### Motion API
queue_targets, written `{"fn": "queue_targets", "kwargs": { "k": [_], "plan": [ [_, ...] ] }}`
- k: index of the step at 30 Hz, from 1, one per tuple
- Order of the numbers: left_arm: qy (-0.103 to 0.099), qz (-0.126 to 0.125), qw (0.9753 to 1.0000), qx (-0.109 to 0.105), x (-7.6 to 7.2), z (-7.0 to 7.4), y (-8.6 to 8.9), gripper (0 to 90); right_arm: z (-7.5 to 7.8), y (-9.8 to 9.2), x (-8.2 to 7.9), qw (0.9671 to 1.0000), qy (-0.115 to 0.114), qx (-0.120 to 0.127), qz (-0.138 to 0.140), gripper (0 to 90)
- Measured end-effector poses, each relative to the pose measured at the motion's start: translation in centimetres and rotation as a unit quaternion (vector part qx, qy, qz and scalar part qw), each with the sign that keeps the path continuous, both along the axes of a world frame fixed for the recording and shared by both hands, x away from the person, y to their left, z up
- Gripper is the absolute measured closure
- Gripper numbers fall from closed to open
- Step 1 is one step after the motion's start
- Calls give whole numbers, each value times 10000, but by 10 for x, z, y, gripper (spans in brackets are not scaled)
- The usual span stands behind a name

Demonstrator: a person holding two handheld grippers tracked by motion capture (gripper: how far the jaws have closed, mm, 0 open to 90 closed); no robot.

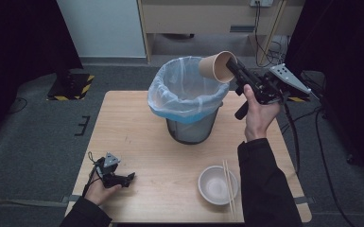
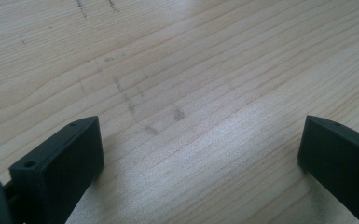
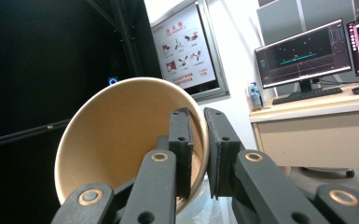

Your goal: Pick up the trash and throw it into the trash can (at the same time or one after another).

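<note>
**Dropping the cup cleanly into the bin**

We held the cup [image 1: 217,66] in the right claw [image 1: 234,67], pinched by its rim, one jaw inside the wall and one outside, as the right gripper view [image 3: 135,149] showed; the cup lay on its side in the air, over the far right edge of the bin [image 1: 189,101] and not yet squarely above the opening. The left claw [image 1: 125,178] rested low on the counter [image 1: 137,123] near its front left corner, jaws wide apart and holding nothing; we saw bare wood between them in the left gripper view.

To do this step well, we judged that the cup needed to travel a little further left, toward the middle of the liner [image 1: 179,94], before release; let go at the rim, it might have bounced off the bag's folded edge and rolled onto the counter. We also thought it wise to lower the hand somewhat and part the jaws fully, so the thin wall would not cling to a pad. The bowl [image 1: 217,184] and chopsticks [image 1: 228,184] lay well apart, near the front edge.
</note>
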State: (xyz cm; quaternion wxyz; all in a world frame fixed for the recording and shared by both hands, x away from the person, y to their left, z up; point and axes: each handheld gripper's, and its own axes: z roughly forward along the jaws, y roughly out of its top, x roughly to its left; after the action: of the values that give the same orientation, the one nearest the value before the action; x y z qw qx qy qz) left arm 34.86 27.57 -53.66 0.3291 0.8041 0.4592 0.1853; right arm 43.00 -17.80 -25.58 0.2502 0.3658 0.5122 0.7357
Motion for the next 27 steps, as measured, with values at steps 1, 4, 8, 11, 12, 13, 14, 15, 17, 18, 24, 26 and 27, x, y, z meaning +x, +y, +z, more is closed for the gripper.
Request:
{"fn": "queue_targets", "kwargs": {
  "k": [1,4,8,11,12,13,14,15,17,18,24,26,27],
  "plan": [
    [0,0,10000,0,0,0,0,0,-1,2,3,10000,22,-11,-26,824],
    [3,-3,10000,0,0,0,0,0,-4,7,10,9999,59,-78,-68,825],
    [1,1,10000,1,0,0,0,0,-9,14,21,9998,90,-162,-115,825],
    [2,0,10000,1,0,0,0,0,-13,19,28,9994,131,-259,-211,825],
    [1,-2,10000,-2,0,0,0,0,-14,20,29,9992,136,-292,-232,825],
    [2,-3,10000,-1,0,0,0,0,-16,22,31,9991,165,-321,-232,825],
    [-1,1,10000,-1,0,0,0,0,-17,24,33,9989,199,-353,-234,825],
    [-1,1,10000,-1,0,0,0,0,-19,26,35,9986,232,-394,-255,826],
    [1,-2,10000,-2,0,0,0,0,-22,30,39,9982,285,-441,-294,826],
    [4,-2,10000,0,0,0,0,0,-24,32,41,9980,314,-457,-302,825],
    [0,-11,10000,-1,0,0,0,0,-31,39,53,9950,489,-734,-471,825],
    [-1,-14,10000,-2,0,0,0,0,-33,40,56,9944,533,-766,-504,824],
    [2,-15,10000,3,0,0,0,0,-34,41,57,9941,553,-778,-510,824]
  ]
}}
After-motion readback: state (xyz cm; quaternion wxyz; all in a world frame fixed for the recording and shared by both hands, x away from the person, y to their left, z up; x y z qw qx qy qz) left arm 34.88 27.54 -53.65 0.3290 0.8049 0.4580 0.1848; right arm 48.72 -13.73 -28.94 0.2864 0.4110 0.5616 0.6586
